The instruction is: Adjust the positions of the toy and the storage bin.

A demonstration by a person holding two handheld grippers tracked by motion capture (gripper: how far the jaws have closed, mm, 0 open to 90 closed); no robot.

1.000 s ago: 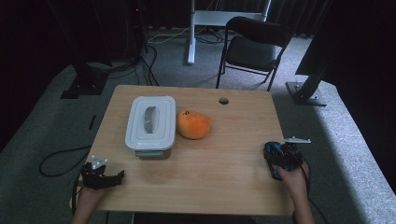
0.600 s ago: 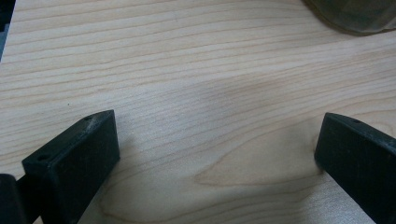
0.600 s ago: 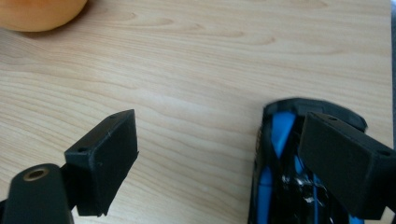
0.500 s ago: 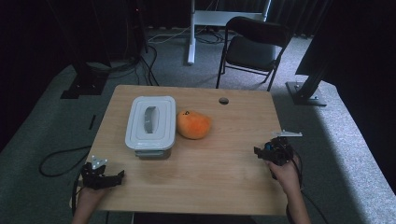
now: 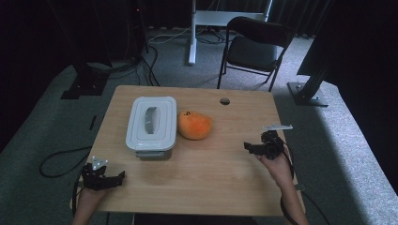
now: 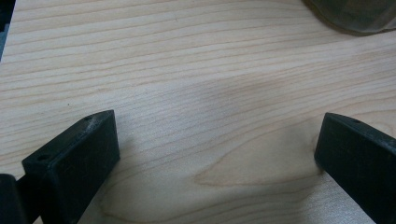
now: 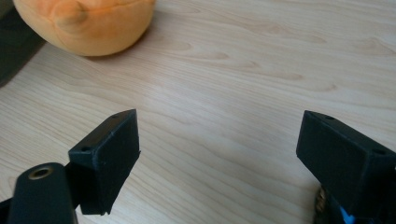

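A person seated at a light wooden table [image 5: 206, 173] holds a two-jaw gripper in each hand, both with jaws spread wide and nothing between them. The landmark is a white lidded container [image 5: 151, 123] standing left of the table's middle. An orange mango-shaped fruit [image 5: 194, 125] lies just beside the container's right wall, on bare wood. The right gripper [image 5: 256, 148] hovers well to the right of the container, beyond the fruit and apart from it, its jaws pointing back toward the fruit; in the right gripper view the fruit [image 7: 86, 23] fills the upper left corner above the released jaws. The left gripper [image 5: 112, 180] sits in front of the container, near the table's near left corner, jaws open over bare wood. A small round hole [image 5: 225, 101] marks the tabletop behind and right of the container. A black folding chair [image 5: 256, 47] stands on the grey floor beyond it.
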